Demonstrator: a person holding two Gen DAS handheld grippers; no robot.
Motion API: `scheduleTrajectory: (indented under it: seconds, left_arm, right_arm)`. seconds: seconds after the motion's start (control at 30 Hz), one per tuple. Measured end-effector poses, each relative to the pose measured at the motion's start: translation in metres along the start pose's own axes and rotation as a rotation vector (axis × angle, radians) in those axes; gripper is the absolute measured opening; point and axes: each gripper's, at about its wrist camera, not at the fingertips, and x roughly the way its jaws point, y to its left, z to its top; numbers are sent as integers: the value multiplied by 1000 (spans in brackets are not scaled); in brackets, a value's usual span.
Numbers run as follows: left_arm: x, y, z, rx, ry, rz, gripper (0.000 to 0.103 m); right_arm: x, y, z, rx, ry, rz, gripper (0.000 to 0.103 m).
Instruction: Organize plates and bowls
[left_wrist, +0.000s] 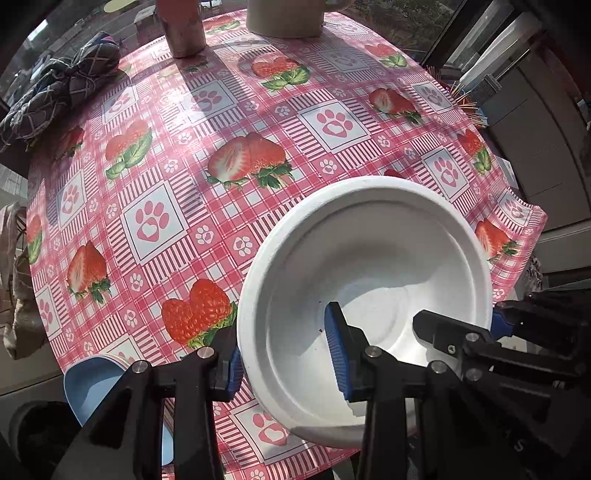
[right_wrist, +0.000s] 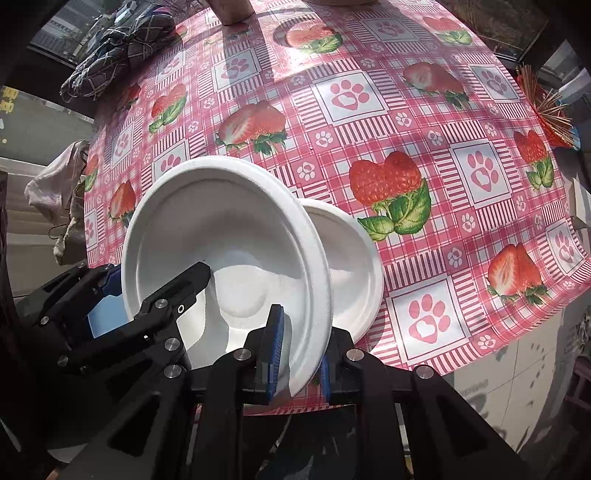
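A white bowl (left_wrist: 369, 258) (right_wrist: 221, 229) is held between both grippers, tilted, above the near edge of the table. My left gripper (left_wrist: 284, 354) straddles its left rim, one finger inside and one outside, jaws wide, apparently open. My right gripper (right_wrist: 297, 360) is shut on the bowl's right rim. A second white bowl or plate (right_wrist: 354, 258) lies on the table behind the first one. A light blue bowl (left_wrist: 92, 384) sits at the near left table edge, partly hidden by my left gripper.
The round table has a pink strawberry and paw-print cloth (left_wrist: 221, 122). A dark checked cloth bundle (left_wrist: 59, 85) lies far left. A brown cup (left_wrist: 183, 29) and a beige mug (left_wrist: 284, 16) stand at the far side. Toothpicks (right_wrist: 550, 107) sit at the right edge.
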Motion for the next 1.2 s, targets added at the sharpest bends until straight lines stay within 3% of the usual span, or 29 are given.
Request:
scheduleTrajectory:
  seconds: [0.23, 0.37, 0.47, 0.5, 0.53, 0.57, 0.67, 0.73, 0.9, 1.03, 1.2]
  left_arm:
    - [14, -17, 5, 33, 16, 11, 46]
    - [9, -13, 3, 40, 6, 17, 58]
    - [-8, -3, 1, 45, -37, -25, 64]
    - [-17, 0, 0, 58, -65, -29, 66]
    - [-27, 2, -2, 75, -97, -27, 72]
    - [-38, 4, -4, 93, -128, -25, 80]
    - [-67, 9, -10, 124, -190, -21, 85]
    - [-83, 14, -14, 123, -219, -35, 86]
    - [-144, 20, -32, 138, -381, -62, 86]
    - [-177, 18, -39, 126, -484, 4, 103]
    - [-191, 16, -38, 159, -513, 11, 103]
  right_arm:
    - [8, -23, -3, 65, 6, -10, 20]
    - [14, -41, -3, 119, 17, 5, 20]
    - [12, -55, -6, 178, 25, 15, 23]
    - [8, -60, -8, 191, 20, 20, 49]
    - [4, -63, -10, 201, 4, 28, 84]
    - [-3, -67, -13, 210, -24, 39, 92]
    - [-21, -73, -20, 234, -70, 69, 94]
    - [-29, -74, -23, 252, -83, 75, 103]
    - [-57, -60, -31, 236, -162, 107, 103]
    - [-87, -38, -35, 167, -268, 28, 103]
    - [-108, -18, -44, 78, -376, -101, 103]
